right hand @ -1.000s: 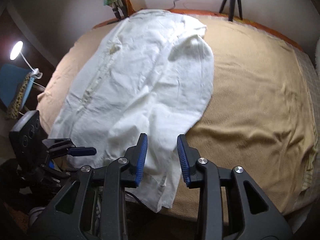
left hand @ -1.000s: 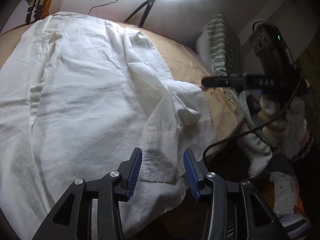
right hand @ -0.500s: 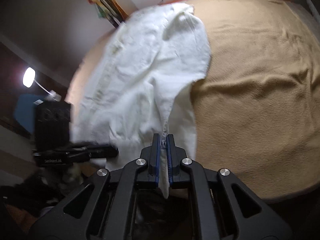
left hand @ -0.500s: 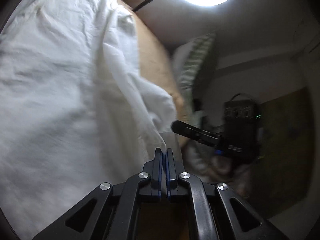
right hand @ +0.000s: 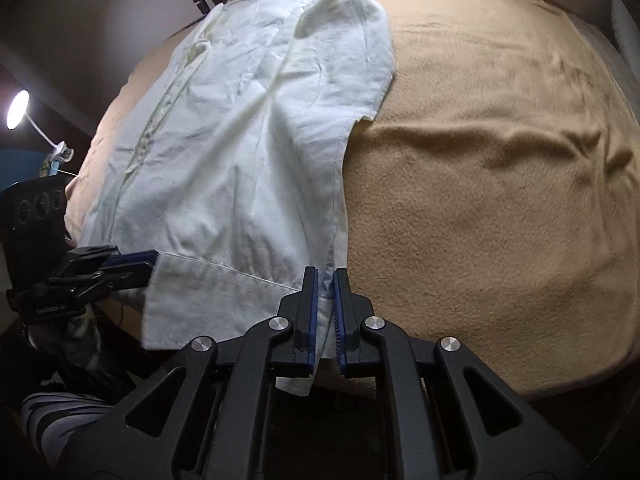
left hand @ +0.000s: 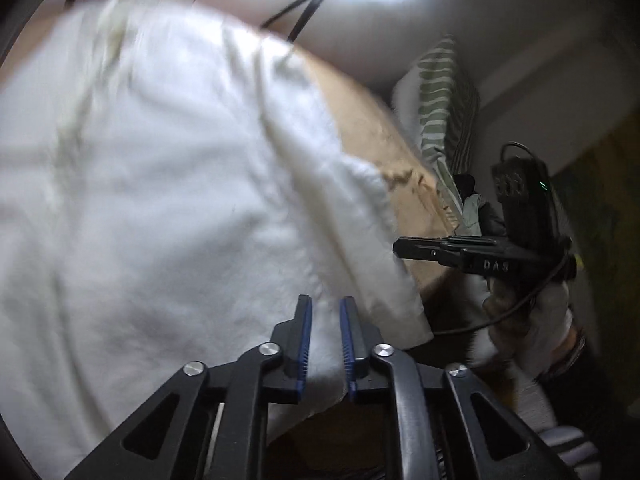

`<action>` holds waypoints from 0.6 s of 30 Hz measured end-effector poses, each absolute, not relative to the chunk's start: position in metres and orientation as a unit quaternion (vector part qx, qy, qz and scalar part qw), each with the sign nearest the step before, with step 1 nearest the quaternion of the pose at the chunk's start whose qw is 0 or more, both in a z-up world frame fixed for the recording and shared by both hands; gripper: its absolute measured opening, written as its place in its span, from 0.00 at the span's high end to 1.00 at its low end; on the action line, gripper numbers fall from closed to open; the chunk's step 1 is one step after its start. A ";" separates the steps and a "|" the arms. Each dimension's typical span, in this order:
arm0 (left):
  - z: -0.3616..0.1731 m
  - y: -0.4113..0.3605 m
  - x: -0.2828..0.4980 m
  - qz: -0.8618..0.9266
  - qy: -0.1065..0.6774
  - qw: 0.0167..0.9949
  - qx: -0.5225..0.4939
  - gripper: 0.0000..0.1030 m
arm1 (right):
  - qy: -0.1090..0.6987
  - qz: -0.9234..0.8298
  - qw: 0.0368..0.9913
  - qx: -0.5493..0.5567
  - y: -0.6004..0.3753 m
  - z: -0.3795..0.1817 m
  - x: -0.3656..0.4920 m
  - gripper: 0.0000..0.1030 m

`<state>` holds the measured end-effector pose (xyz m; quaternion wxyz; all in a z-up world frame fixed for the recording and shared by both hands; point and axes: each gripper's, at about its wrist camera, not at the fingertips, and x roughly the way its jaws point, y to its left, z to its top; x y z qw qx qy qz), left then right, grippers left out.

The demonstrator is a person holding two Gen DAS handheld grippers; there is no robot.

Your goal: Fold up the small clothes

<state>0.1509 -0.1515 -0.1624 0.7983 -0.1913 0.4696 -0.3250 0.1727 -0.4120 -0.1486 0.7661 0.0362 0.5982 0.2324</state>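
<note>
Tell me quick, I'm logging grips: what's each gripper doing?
Left gripper: jaws opening, white shirt hem between them.
Right gripper: jaws opening, shirt edge between them.

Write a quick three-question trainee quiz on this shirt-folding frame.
1. Multiple choice: the white shirt lies on A) a tan blanket, B) a wooden table, C) a tiled floor?
2. True or false: the shirt covers the whole blanket.
3. Short answer: what lit thing shows at the left edge of the right wrist view?
Key: 1 A. 2 false; the right part of the blanket is bare. 3 a desk lamp.
</note>
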 end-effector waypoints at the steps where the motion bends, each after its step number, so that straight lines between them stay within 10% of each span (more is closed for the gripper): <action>1: -0.153 -0.152 0.147 -0.323 0.453 0.813 -0.173 0.84 | 0.592 0.236 0.769 0.051 -0.419 -0.147 0.174 0.82; 18: -0.148 -0.264 0.136 -0.349 0.405 0.845 -0.002 0.71 | 0.474 0.167 0.840 0.203 -0.553 -0.094 0.135 0.71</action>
